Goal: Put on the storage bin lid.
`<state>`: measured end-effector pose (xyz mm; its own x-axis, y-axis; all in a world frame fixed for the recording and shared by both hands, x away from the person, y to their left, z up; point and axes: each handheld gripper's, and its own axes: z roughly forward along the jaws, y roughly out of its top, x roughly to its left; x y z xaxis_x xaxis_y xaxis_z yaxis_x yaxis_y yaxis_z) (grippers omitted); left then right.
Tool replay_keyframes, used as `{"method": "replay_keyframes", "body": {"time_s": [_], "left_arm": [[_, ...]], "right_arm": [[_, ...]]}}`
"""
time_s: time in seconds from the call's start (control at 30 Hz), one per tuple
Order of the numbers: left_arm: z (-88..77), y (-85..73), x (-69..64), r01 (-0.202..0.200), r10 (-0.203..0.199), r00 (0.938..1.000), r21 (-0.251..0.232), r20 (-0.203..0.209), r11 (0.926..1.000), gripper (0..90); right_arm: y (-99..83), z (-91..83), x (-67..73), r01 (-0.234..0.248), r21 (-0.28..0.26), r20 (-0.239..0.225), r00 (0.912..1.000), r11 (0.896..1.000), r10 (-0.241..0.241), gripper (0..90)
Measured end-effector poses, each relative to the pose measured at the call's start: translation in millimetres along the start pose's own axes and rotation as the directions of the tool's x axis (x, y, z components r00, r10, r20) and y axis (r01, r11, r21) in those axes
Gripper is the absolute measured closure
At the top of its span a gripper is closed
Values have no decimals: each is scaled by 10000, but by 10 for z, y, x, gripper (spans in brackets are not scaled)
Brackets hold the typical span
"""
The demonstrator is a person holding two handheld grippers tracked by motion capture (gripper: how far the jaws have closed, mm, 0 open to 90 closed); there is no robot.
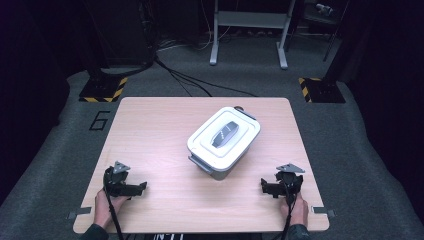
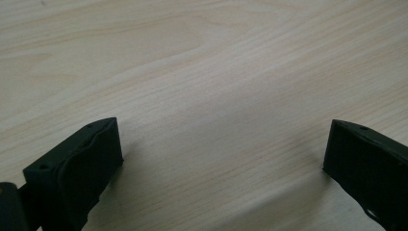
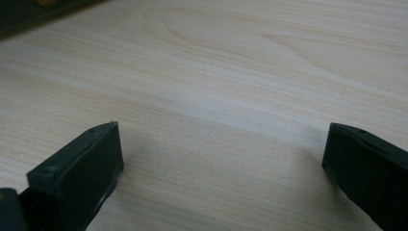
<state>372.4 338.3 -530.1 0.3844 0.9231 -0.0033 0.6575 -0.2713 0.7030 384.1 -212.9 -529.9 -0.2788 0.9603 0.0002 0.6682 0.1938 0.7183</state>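
Resting both wide-open grippers, left gripper [image 1: 141,188] and right gripper [image 1: 263,186], before squarely approaching the lidded white box [image 1: 223,140]

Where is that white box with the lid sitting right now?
In the high view the white lidded box stands turned at an angle just right of the wooden table's middle, beyond and between the left gripper and right gripper, touching neither.

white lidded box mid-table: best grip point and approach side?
Probably the end handles. The white box sits diagonally on the table, lid on, with a small grey handle at its near-left end and another at the far-right end. It looks too wide for one jaw span, so bring the left gripper to the near handle and the right gripper round to the far one.
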Motion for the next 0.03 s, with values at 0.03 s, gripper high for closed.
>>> {"method": "replay_keyframes", "body": {"time_s": [0.03], "left_arm": [[-7,-29,-4,32,-32,10000,-190,-31,9998,0]], "right_arm": [[0,0,0,-2,1,0,10000,10000,2,0]]}}
